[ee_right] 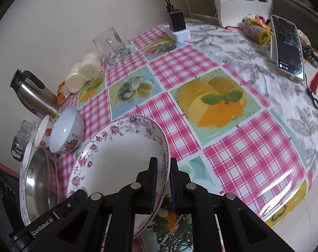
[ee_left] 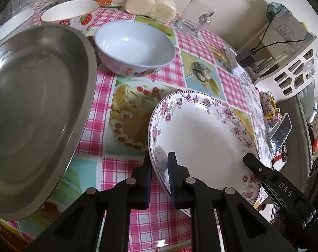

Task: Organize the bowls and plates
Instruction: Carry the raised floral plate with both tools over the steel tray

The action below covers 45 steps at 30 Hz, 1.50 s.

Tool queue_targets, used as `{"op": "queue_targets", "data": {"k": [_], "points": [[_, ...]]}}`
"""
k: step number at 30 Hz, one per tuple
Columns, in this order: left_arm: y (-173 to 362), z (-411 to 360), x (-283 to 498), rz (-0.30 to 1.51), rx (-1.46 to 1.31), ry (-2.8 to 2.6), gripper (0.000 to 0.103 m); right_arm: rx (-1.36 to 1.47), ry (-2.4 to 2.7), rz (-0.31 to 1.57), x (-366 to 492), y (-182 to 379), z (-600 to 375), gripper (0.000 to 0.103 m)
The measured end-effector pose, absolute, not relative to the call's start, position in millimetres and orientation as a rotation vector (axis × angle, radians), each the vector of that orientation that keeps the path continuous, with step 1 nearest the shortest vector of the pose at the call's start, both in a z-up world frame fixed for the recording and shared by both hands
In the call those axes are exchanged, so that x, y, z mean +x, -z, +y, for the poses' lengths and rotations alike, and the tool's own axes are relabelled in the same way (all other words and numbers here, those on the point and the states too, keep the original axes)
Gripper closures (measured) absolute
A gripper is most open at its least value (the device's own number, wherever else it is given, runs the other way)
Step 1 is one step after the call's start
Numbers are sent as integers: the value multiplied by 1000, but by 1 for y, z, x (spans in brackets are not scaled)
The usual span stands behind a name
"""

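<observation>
Plate-work is under way on the checked tablecloth point(ee_right: 232, 163); both claws pinch the rim of the flowered plate point(ee_left: 201, 130), the left gripper point(ee_left: 160, 180) at its 7 o'clock edge in the left wrist view, the right gripper point(ee_right: 163, 180) at its 4 o'clock edge in the right wrist view, each with one finger over the rim and one under; the plate looks tilted, and whether any edge touches the cloth I cannot tell; the steel dish point(ee_left: 32, 96) sits at 9 o'clock just beside it, and the white bowl point(ee_left: 134, 46) stands at 11 o'clock with the strawberry bowl point(ee_left: 74, 13) behind; the likely step is carrying the plate toward the dish for stacking; the risk, as I judge it, is glazed ceramic sliding out of thin pads if the two hands pull apart or twist unevenly; a swing leftward could also knock the steel rim or the white bowl; the glass mug point(ee_right: 110, 44) at 12 o'clock stands well apart
</observation>
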<state>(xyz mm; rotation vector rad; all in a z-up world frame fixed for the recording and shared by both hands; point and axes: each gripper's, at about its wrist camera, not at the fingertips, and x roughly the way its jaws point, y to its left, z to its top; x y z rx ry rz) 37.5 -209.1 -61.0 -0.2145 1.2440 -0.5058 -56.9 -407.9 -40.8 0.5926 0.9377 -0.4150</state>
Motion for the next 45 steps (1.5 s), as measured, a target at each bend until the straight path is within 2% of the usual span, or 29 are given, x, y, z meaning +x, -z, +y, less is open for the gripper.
{"op": "queue_targets", "data": {"k": [21,45], "points": [[-3,-180,41,1080,-210,586,88,547,407,701,-69,-21,-376,91],[-25,-95,75,1051,-320,545,88,503,339,704,-29,-29,-304,91]]}}
